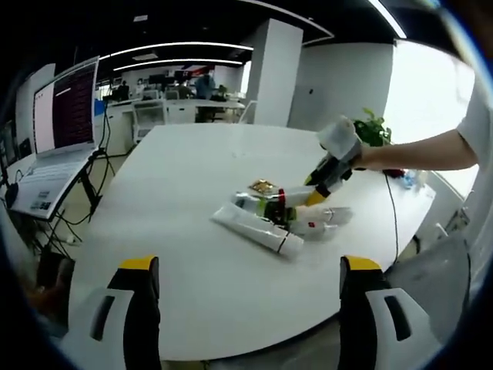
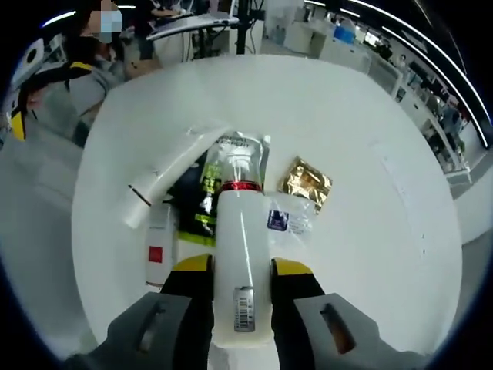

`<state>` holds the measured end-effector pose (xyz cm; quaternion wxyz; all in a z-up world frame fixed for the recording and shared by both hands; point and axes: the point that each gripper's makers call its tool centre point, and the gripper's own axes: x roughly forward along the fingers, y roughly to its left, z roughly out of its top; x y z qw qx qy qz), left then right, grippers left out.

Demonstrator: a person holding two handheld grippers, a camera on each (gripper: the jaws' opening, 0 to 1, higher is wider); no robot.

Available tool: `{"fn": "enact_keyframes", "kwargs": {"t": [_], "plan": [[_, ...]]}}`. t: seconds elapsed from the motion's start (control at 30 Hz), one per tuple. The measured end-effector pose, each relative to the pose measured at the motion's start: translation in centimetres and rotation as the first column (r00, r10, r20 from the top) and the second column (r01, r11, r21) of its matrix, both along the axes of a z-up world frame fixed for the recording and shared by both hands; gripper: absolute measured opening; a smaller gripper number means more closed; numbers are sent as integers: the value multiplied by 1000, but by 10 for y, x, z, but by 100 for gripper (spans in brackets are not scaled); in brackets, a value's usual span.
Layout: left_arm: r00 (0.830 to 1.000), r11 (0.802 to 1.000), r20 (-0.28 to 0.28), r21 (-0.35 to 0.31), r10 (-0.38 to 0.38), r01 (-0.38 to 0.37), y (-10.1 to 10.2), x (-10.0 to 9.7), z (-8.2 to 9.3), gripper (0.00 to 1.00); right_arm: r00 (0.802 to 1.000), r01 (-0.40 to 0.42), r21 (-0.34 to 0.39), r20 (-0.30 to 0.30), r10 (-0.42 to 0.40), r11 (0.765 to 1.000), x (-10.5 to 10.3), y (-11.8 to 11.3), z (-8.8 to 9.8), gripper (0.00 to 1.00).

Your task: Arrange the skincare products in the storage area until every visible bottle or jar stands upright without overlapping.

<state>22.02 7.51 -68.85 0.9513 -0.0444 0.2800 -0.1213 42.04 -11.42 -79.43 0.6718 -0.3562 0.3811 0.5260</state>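
At frame centre, the right gripper (image 2: 240,289) is clamping a white red-banded pump bottle (image 2: 240,254), likely to stand it upright on the round white table (image 2: 370,254); the left gripper (image 1: 250,308) is hanging open at bottom frame.

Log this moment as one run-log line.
right gripper: shut on white bottle, lying flat | left gripper: open, clear of pile | white tube: lying on table

open-plan office | desk rows (image 1: 166,108) | monitor (image 1: 65,108) | ceiling strip lights (image 1: 177,48)

White round table (image 1: 177,231): tube (image 1: 258,229), gold sachet (image 2: 306,183), bottles lying.
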Motion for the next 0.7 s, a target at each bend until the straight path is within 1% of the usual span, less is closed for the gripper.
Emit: {"fn": "enact_keyframes", "kwargs": {"t": [0.1, 0.13, 0.17, 0.2, 0.27, 0.3, 0.37, 0.4, 0.47, 0.5, 0.53, 0.6, 0.67, 0.7], "plan": [[1000, 1000, 2, -16, -6, 6, -4, 0, 1, 89, 1000, 24, 18, -15, -24, 1000, -4, 0, 4, 26], [1000, 999, 2, -45, -6, 6, -8, 2, 1, 89, 999, 28, 20, -18, -28, 999, -5, 0, 5, 26], [1000, 998, 3, -60, -4, 4, -10, 2, 2, 89, 999, 39, 23, -29, -38, 999, -7, 0, 6, 26], [1000, 995, 8, -98, 3, -2, -15, 4, 4, 89, 998, 49, 27, -39, -47, 998, -9, 0, 6, 26], [1000, 994, 7, -108, 0, 1, -21, 5, 3, 89, 996, 60, 26, -72, -58, 998, -15, 0, 6, 26], [1000, 994, 6, -108, -6, 6, -25, 5, 2, 89, 996, 59, 23, -74, -57, 998, -19, 0, 9, 26], [1000, 994, 4, -106, -26, 26, -31, 4, 0, 89, 994, 47, -17, -93, -49, 999, -24, -4, 4, 26], [999, 994, 3, -109, -33, 33, -34, 4, 1, 89, 995, 35, -46, -88, -39, 998, -26, -6, -1, 26], [999, 993, 0, -114, -43, 43, -38, 3, 0, 89, 994, 25, -91, -100, -34, 996, -36, -9, -6, 27], [999, 992, -1, -114, -45, 45, -38, 2, 0, 89, 994, 34, -81, -96, -42, 996, -33, -6, -8, 27], [999, 992, -2, -114, -47, 47, -38, 2, 0, 89, 992, 45, -100, -116, -57, 994, -34, -6, -11, 27], [999, 992, -6, -114, -48, 47, -36, 1, -1, 88, 992, 40, -111, -115, -53, 993, -32, -3, -17, 27], [999, 992, -5, -116, -42, 41, -34, 1, -1, 88, 993, 31, -157, -109, -49, 987, -33, -6, -18, 27], [999, 992, -5, -120, -38, 37, -33, 1, 0, 88, 994, 22, -177, -102, -41, 984, -31, -7, -25, 27]]}}
